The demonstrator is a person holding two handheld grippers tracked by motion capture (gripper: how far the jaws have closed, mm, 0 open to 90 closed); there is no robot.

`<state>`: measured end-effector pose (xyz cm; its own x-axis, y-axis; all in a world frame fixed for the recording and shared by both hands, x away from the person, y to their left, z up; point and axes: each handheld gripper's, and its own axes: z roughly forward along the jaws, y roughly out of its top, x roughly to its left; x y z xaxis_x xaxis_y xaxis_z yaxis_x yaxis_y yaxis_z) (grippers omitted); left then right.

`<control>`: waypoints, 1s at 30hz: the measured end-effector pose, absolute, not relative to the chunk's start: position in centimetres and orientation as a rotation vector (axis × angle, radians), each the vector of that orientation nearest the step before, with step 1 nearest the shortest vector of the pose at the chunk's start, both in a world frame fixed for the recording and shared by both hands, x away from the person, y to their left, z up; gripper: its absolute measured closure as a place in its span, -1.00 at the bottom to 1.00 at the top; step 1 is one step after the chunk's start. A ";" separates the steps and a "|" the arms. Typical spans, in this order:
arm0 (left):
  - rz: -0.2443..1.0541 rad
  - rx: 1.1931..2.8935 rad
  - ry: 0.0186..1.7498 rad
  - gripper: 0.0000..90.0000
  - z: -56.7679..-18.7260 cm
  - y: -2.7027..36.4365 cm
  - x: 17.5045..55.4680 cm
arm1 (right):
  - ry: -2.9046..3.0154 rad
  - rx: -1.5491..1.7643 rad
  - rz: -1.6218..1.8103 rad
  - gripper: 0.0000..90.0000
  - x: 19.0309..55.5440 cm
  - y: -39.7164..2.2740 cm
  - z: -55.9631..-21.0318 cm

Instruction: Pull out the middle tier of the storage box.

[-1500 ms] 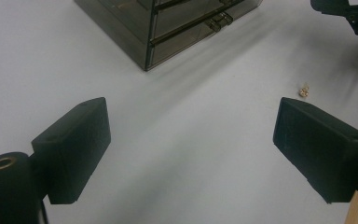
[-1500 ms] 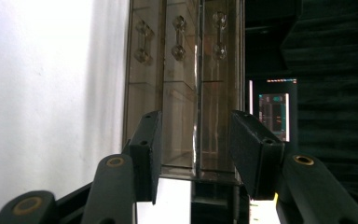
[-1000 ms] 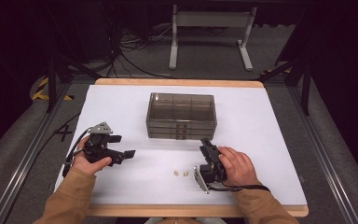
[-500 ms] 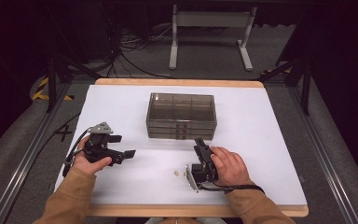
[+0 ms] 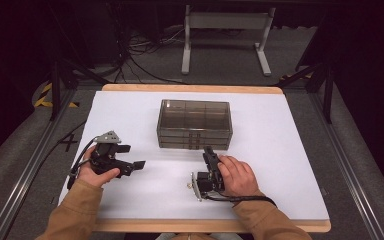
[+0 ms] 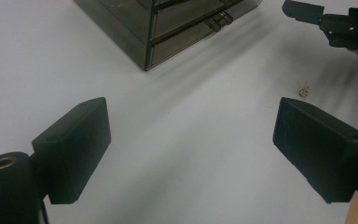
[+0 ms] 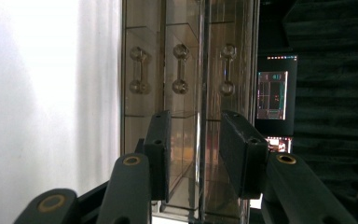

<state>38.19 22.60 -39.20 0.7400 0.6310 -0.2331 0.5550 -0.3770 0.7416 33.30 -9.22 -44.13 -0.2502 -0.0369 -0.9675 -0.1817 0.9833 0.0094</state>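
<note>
My right claw (image 5: 209, 156) lies on its side just in front of the drawer box (image 5: 195, 122), jaws pointing at the box front. They have just been closing, and they stand partly apart with nothing pinched between them. Through its own camera I see the box turned sideways, three drawer handles (image 7: 181, 68) in a row beyond the jaws; the drawers' insides are smoky and hard to read. Beside that claw's rear end a tiny brass-coloured piece (image 5: 189, 185) rests on the bench (image 5: 290, 165); it is too small for me to tell what it is. From the left gripper view it shows as a speck (image 6: 304, 90) near the right jaw. My left claw (image 5: 139, 164) sits well apart to the left, spread wide and empty, low over the bare white bench. Both forearms are cut off at the bottom edge.
</note>
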 end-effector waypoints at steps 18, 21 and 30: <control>0.105 2.068 0.891 -0.74 -39.2 22.6 38.2 | 1.823 -0.112 0.058 0.54 35.1 -7.6 -44.9; 0.100 2.067 0.894 -0.74 -39.2 22.6 38.2 | 1.827 -0.101 0.052 0.56 35.4 -7.5 -45.0; 0.104 2.066 0.891 -0.74 -39.2 22.7 38.2 | 1.839 -0.089 0.037 0.58 36.0 -6.9 -45.5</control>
<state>38.20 22.66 -39.18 0.7413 0.6274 -0.2384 0.5557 -0.3745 0.7422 36.01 -6.88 -45.54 -0.2642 -0.0421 -0.9636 -0.0807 0.9965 -0.0214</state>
